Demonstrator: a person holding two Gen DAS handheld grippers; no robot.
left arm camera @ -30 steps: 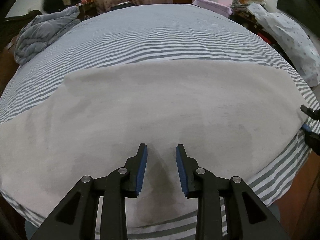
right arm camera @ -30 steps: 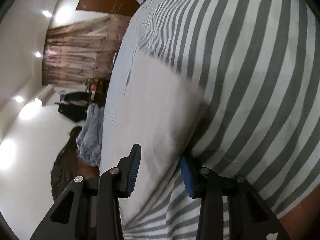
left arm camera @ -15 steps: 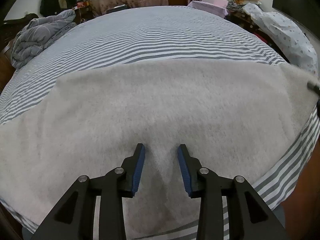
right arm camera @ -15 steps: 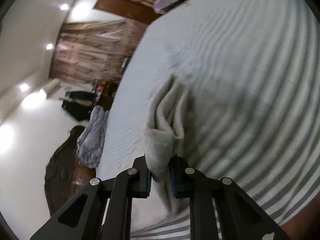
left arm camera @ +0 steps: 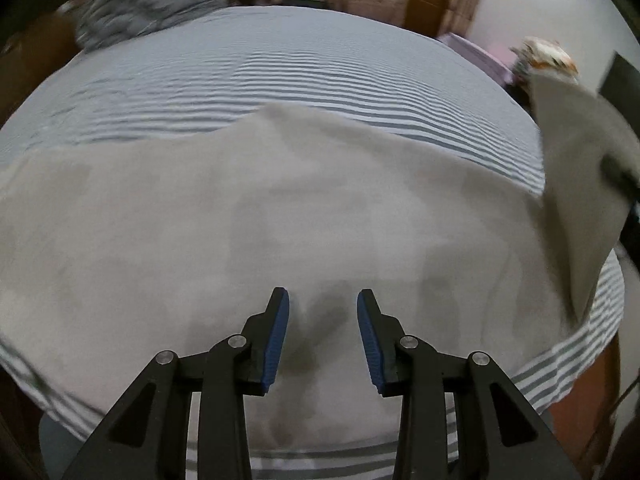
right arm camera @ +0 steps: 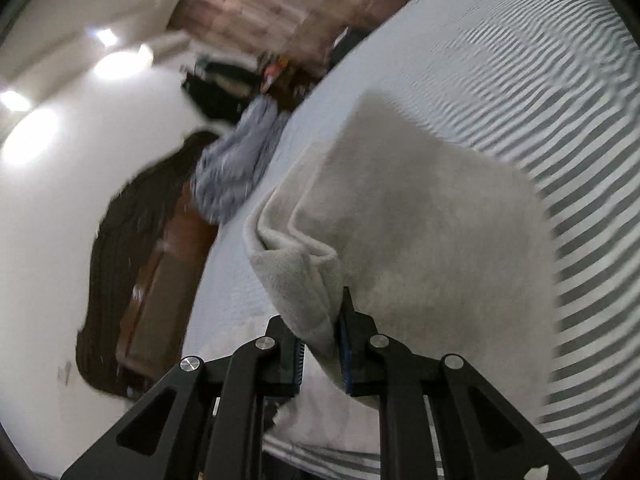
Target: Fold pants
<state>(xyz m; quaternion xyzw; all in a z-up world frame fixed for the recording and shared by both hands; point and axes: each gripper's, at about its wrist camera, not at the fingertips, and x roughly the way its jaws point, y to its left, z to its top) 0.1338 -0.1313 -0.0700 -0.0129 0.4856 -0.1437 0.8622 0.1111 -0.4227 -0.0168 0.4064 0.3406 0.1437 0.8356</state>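
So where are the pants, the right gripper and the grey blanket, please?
pants [left arm camera: 280, 208], left wrist view, flat middle part.
right gripper [right arm camera: 322, 354], right wrist view, between its fingertips.
grey blanket [right arm camera: 236, 164], right wrist view, crumpled middle.

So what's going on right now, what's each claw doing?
Left gripper open over pants. Right gripper shut on pants end, lifted. Nothing in the way.

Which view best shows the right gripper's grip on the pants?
The right wrist view: the right gripper pinches a bunched end of the pants. The left wrist view shows only that end lifted at its right edge, blurred.
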